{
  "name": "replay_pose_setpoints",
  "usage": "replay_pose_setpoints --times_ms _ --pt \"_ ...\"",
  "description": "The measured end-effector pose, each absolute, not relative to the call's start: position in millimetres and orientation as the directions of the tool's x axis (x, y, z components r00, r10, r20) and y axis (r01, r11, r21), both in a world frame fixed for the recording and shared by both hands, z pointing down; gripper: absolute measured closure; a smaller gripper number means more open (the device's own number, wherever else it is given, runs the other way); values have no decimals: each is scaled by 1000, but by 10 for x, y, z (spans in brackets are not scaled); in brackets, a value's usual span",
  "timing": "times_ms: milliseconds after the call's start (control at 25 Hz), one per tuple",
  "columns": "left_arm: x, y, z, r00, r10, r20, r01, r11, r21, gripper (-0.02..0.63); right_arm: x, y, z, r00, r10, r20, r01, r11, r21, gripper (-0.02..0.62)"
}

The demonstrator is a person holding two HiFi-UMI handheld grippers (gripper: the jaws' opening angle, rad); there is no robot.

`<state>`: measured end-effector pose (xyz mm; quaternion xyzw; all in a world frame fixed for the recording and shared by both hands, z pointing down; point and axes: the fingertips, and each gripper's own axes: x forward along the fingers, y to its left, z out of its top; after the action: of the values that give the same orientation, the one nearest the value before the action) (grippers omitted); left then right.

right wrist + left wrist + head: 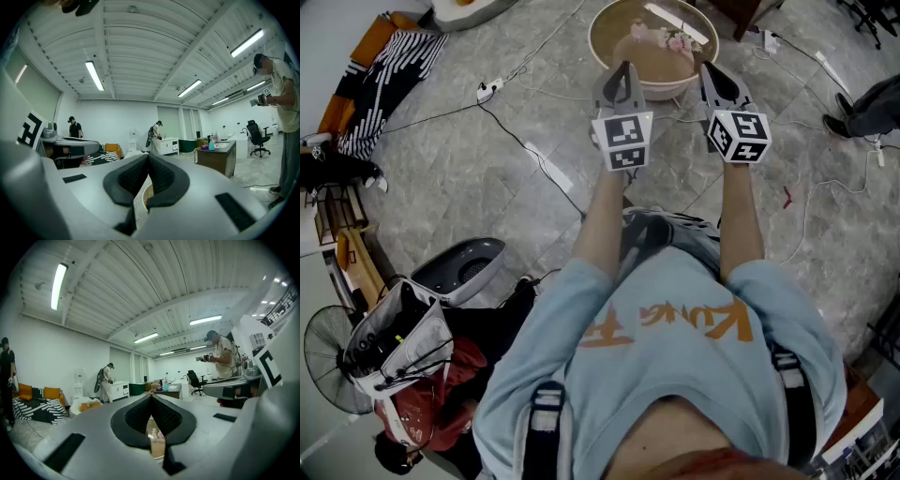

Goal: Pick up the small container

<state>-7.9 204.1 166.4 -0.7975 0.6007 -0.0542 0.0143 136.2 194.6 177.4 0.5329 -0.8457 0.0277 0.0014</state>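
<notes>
At centre-left of the head view, the left gripper (625,67) is held level, jaws pressed together on nothing. At top centre, a basin (661,90) holds what is probably the small container (675,39). The right gripper (706,69), also closed and empty, seems poised to reach in.

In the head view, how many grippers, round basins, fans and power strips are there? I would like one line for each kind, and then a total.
Grippers: 2 (left gripper, right gripper)
Round basin: 1
Fan: 1
Power strip: 1
Total: 5
</notes>
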Motion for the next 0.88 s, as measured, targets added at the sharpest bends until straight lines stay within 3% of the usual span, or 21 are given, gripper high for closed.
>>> replay_pose_setpoints --times_ms 400,880 --pt "-143 2076 1638 261 -963 68 -960 -266 -83 583 1100 1976 1666 -500 -866 12 -866 500 -33 583" --pt "-359 2079 1605 231 -969 85 -969 -237 -66 583 1352 1821 1532 -401 -914 -57 -900 405 -160 583"
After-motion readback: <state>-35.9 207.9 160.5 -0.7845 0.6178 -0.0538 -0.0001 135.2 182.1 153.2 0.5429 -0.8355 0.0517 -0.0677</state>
